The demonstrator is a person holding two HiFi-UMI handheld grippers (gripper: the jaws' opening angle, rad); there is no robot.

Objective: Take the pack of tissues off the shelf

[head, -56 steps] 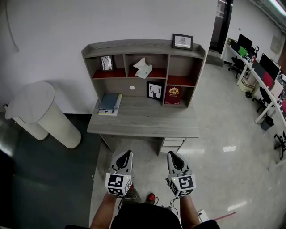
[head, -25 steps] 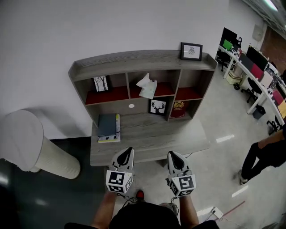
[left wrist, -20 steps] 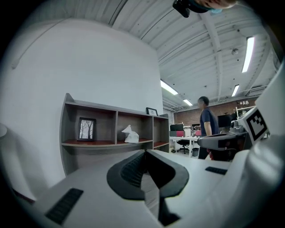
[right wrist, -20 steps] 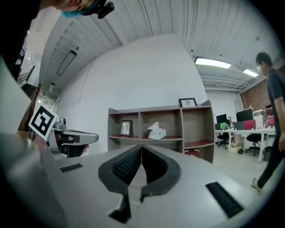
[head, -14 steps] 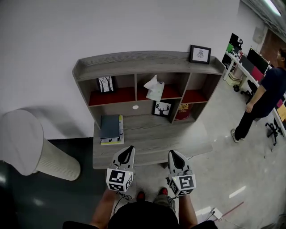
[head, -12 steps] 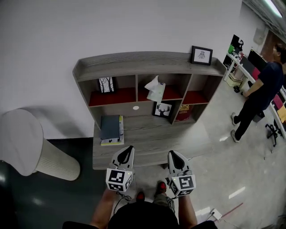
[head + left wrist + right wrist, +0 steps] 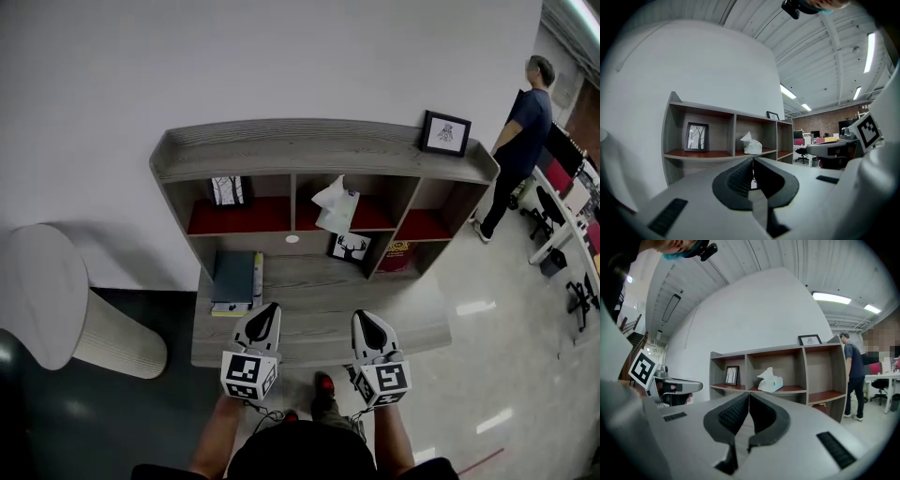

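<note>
With the left gripper [image 7: 269,311] and right gripper [image 7: 363,319] closed and empty at lower centre, pinching only the loose top sheet could leave the pack of tissues [image 7: 336,206] in the shelf's [image 7: 281,155] middle compartment.

The pale column [image 7: 56,300] is cut off by the left edge. Print on the red book [image 7: 397,255] is too small to be read.

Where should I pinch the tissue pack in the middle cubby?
Probably pinch the pack of tissues by its body, across the two sides, coming straight in through the open front of the shelf. Boards close the cubby above and beside it, and the loose tissue poking up would likely just pull out.
</note>
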